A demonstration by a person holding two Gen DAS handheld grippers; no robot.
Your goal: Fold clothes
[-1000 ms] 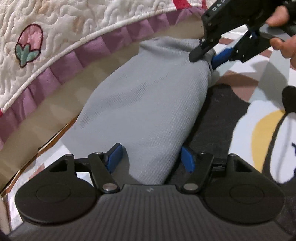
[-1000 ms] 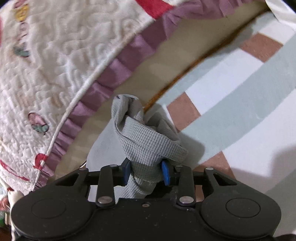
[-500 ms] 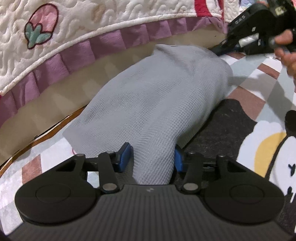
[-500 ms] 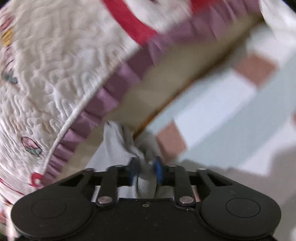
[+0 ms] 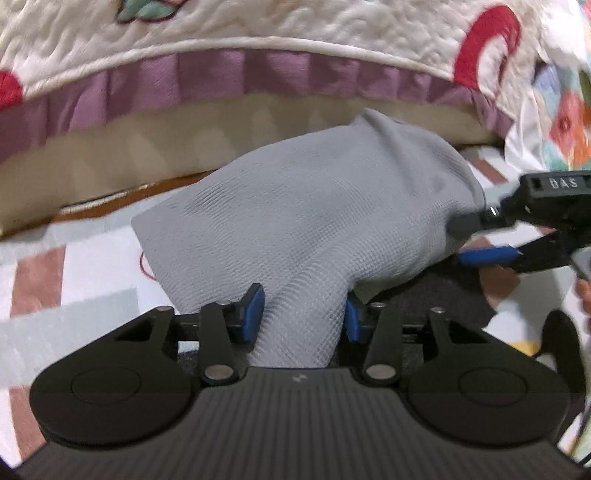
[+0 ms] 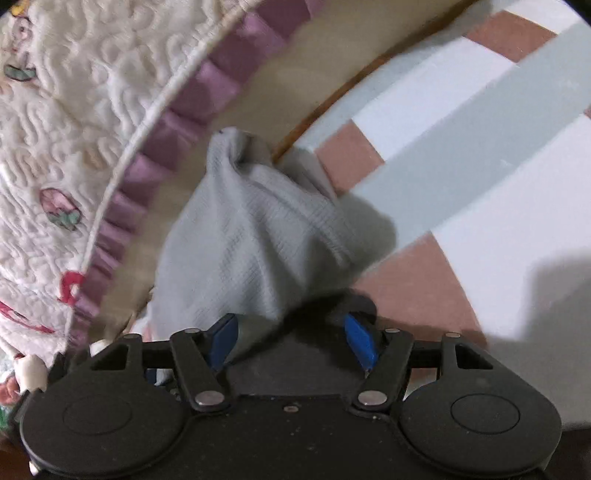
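The patterned floor mat (image 6: 461,184) lay beside the quilted bedspread (image 5: 258,33), and on it the grey garment (image 5: 314,221) sat bunched, apparently only partly folded. The left gripper (image 5: 303,314) was closing, pads pinching a gathered neck of cloth. The right gripper (image 6: 291,336) was opening, cloth against one pad only, released

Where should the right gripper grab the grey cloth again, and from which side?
Probably the bunched end of the grey cloth nearest the right gripper, coming in low along the mat. That end stands in thick folds, easier to pinch than the flat middle. Its jaws are opening, cloth against only one pad. The left gripper is closing on the other end.
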